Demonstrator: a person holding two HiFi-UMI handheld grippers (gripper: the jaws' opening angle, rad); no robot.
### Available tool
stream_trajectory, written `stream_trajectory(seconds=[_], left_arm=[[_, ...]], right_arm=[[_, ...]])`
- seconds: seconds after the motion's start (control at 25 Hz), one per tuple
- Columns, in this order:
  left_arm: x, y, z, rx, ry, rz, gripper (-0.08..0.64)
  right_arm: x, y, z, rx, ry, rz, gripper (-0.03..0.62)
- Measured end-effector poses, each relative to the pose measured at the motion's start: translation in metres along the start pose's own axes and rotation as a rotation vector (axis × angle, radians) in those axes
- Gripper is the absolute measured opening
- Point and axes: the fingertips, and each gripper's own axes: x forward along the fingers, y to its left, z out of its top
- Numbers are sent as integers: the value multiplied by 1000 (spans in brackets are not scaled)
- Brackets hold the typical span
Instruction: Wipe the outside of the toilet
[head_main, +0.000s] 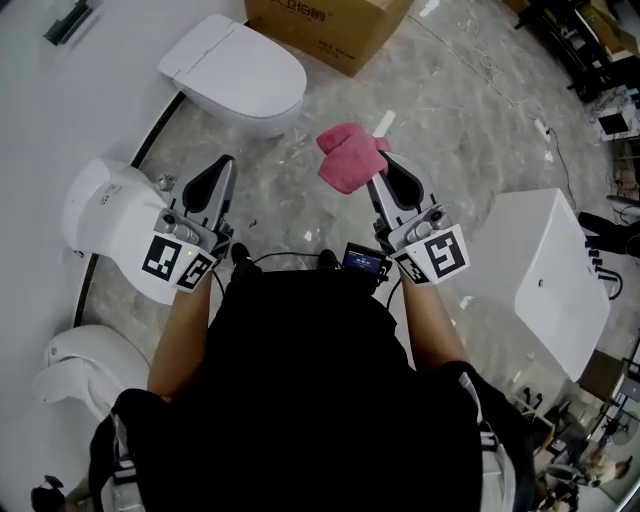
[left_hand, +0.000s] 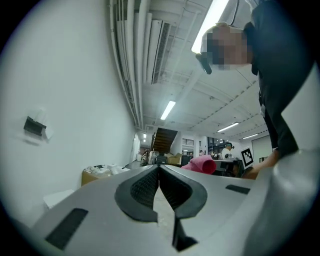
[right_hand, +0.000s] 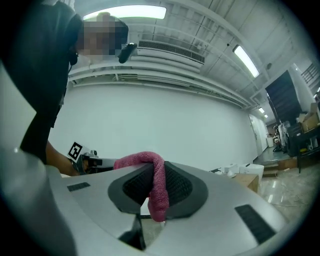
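While held ready for wiping, right claw (head_main: 380, 170): pinching pink cloth (head_main: 350, 155), pointed toward toilet (head_main: 235, 70)
Left claw (head_main: 224, 166): pressed together, empty, kept spare

Person in black with a pair of grey hand-held grippers

A black short-sleeved top (head_main: 300, 380) covers the torso, with pale straps (head_main: 119, 455) at the shoulders, at 7 and 5 o'clock in the head view. The left gripper (head_main: 223, 163) and right gripper (head_main: 386, 165) have light grey shells with black rectangular insets (right_hand: 252, 222) and black ribbed fingers (left_hand: 142, 187). Each ends in a white cube (head_main: 178, 258) printed with black square markers. At 12 o'clock of the top is a small black device with a lit screen (head_main: 363, 261).
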Motion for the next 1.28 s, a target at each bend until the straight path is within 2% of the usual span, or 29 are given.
stream_trajectory(seconds=[0.08, 0.28, 0.44, 0.64, 0.84, 1.04, 1.28], left_arm=[[13, -25, -10, 5, 18, 24, 18], [30, -71, -29, 9, 68, 90, 18], [32, -96, -56, 86, 143, 116, 17], [14, -86, -76, 120, 169, 206, 18], [10, -65, -85, 100, 175, 311, 18], [11, -64, -81, 86, 154, 332, 18], [10, -63, -76, 72, 142, 328, 18]], right_arm=[[-21, -13, -9, 10, 21, 15, 74], [-63, -42, -33, 112, 51, 48, 74], [-77, -51, -46, 154, 67, 88, 74], [-68, -51, -63, 107, 108, 41, 74], [-60, -54, -67, 105, 122, 4, 74], [-57, -53, -69, 68, 152, 10, 74], [-52, -52, -69, 92, 145, 8, 74]])
